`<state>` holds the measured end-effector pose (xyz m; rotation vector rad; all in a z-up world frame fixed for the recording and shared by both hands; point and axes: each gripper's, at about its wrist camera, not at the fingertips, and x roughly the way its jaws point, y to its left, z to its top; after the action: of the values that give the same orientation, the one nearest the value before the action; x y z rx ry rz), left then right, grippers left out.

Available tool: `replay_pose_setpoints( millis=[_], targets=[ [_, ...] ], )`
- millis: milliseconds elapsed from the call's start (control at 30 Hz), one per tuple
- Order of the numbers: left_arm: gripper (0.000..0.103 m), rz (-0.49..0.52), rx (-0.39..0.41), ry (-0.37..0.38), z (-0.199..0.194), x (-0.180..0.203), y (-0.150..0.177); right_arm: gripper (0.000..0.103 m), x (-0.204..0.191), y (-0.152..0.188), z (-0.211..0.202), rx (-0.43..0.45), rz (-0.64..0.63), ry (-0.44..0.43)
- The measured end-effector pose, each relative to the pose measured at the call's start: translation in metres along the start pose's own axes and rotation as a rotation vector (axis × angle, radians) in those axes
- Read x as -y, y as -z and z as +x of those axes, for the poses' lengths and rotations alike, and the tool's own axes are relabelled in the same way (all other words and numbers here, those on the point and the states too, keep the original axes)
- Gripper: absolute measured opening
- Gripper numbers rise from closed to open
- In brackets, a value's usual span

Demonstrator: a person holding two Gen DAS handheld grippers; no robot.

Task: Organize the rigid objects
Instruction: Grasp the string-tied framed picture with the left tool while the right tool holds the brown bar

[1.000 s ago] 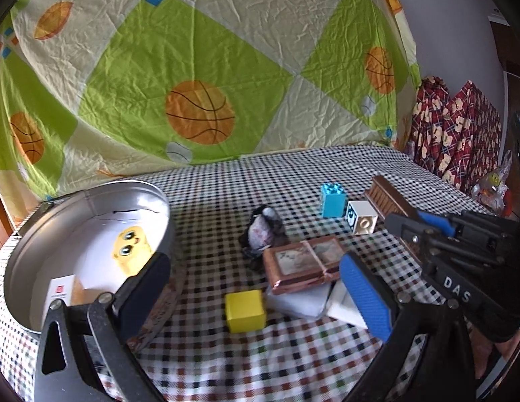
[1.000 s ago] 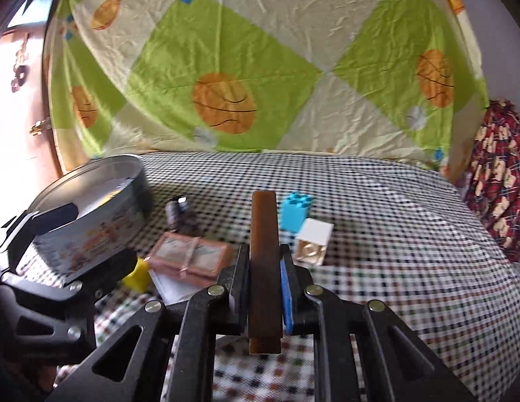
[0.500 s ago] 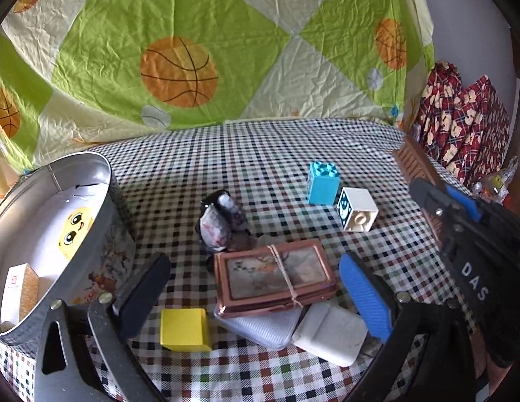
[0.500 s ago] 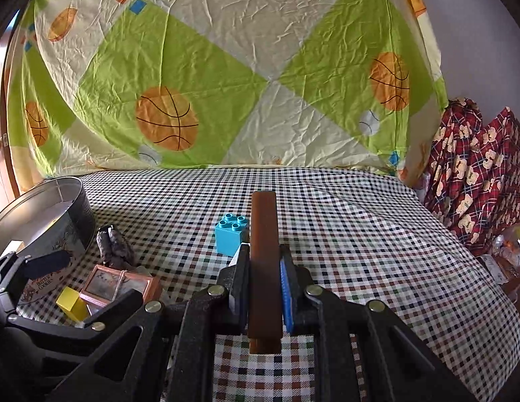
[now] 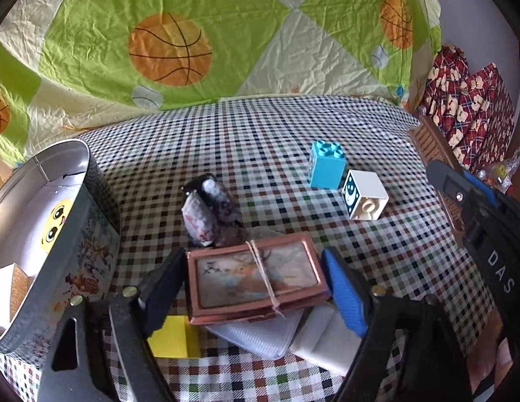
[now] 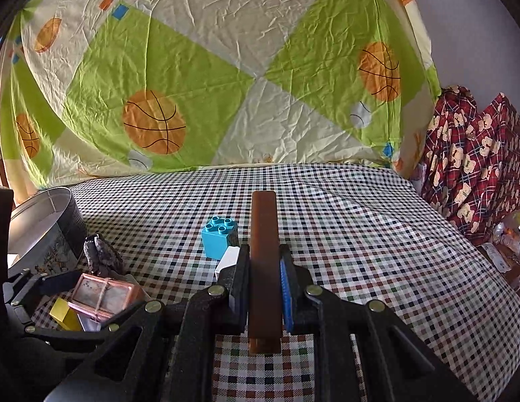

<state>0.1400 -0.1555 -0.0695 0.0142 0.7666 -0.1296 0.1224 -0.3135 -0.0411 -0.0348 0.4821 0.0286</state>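
The left tongs have just been closing, and their two fingers now sit on either side of a pink box tied with string, close to its ends, but I cannot tell if they press on it yet. That box rests on a white pouch on the checked surface, with a yellow block beside it and a big round tin to the left. The right tongs are clenched tight on a long brown bar, held above the surface near a blue brick.
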Motion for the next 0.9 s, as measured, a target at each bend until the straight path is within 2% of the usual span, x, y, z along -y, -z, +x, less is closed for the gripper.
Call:
replay_pose_setpoints(
  millis=[200, 900],
  targets=[
    [0.082, -0.01, 0.028, 0.018, -0.005, -0.002, 0.002, 0.017, 0.001, 0.0, -0.001, 0.005, 0.005, -0.002],
    [0.082, -0.05, 0.226, -0.031, -0.04, -0.012, 0.005, 0.017, -0.001, -0.001, -0.007, 0.033, -0.002, -0.02]
  ],
)
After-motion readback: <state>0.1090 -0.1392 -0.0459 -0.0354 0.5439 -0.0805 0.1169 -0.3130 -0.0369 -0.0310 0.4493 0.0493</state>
